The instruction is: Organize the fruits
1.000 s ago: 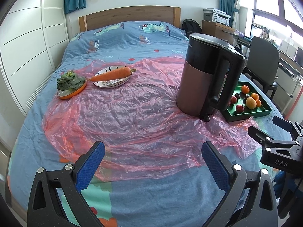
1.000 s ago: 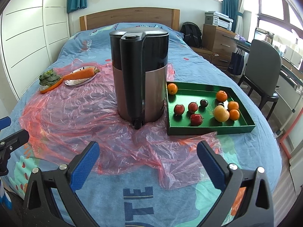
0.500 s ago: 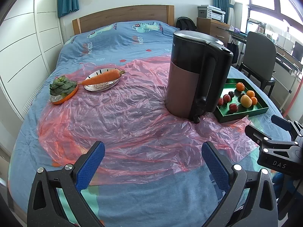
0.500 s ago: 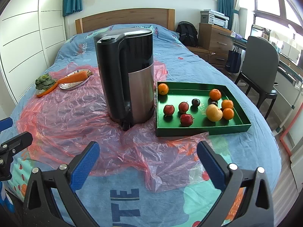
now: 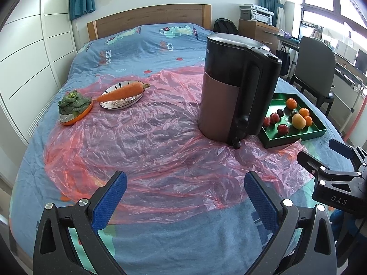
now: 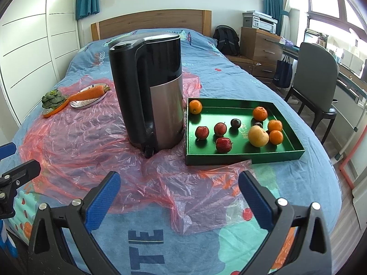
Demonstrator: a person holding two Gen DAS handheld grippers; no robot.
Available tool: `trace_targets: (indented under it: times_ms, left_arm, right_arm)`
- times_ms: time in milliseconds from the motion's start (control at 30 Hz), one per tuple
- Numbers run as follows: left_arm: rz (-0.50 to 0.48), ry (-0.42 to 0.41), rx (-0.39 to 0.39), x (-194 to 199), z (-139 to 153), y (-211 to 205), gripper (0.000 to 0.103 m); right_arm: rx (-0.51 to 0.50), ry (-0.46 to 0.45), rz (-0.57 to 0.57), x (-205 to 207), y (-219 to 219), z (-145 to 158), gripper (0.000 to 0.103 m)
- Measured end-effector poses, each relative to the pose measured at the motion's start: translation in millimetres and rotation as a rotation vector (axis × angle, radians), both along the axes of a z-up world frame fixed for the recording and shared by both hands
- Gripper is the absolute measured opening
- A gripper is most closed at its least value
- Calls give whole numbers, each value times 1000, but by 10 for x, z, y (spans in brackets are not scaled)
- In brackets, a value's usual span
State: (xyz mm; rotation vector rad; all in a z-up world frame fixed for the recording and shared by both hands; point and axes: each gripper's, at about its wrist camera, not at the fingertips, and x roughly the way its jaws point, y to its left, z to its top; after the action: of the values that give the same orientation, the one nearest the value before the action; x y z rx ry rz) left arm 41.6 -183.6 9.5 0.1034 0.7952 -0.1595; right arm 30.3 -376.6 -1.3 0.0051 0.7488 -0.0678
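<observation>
A green tray (image 6: pixel 243 154) lies on the bed right of a black kettle (image 6: pixel 149 87). In it are several oranges (image 6: pixel 259 113), red apples (image 6: pixel 223 144), a dark plum (image 6: pixel 235 123) and a yellow pear (image 6: pixel 258 136). The left wrist view shows the same tray (image 5: pixel 296 135) partly behind the kettle (image 5: pixel 236 91). My right gripper (image 6: pixel 179 185) is open and empty, short of the tray over pink plastic. My left gripper (image 5: pixel 183 188) is open and empty too, near the bed's front edge. Each gripper appears at the side of the other's view.
A crumpled pink plastic sheet (image 5: pixel 137 142) covers the bed's middle. At the left, a carrot (image 5: pixel 122 91) lies on a silver plate (image 5: pixel 114 104) beside greens in an orange dish (image 5: pixel 74 111). A grey chair (image 6: pixel 318 75), a drawer unit and a desk stand to the right.
Both grippers have drifted and turned, so the kettle and tray shifted in each view. The jaws stay wide apart. Nothing on the bed has moved.
</observation>
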Motion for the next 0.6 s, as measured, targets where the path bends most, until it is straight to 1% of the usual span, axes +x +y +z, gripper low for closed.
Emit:
trace_targets:
  times_ms: [233,600]
  left_arm:
    - [0,5,1,-8,-17,-7,100]
    - [9,18,10,-13,-70,9,100]
  right_arm:
    - [-1,3,2,15,-36,-19,103]
    - [-6,10,41,15,60,-56,103]
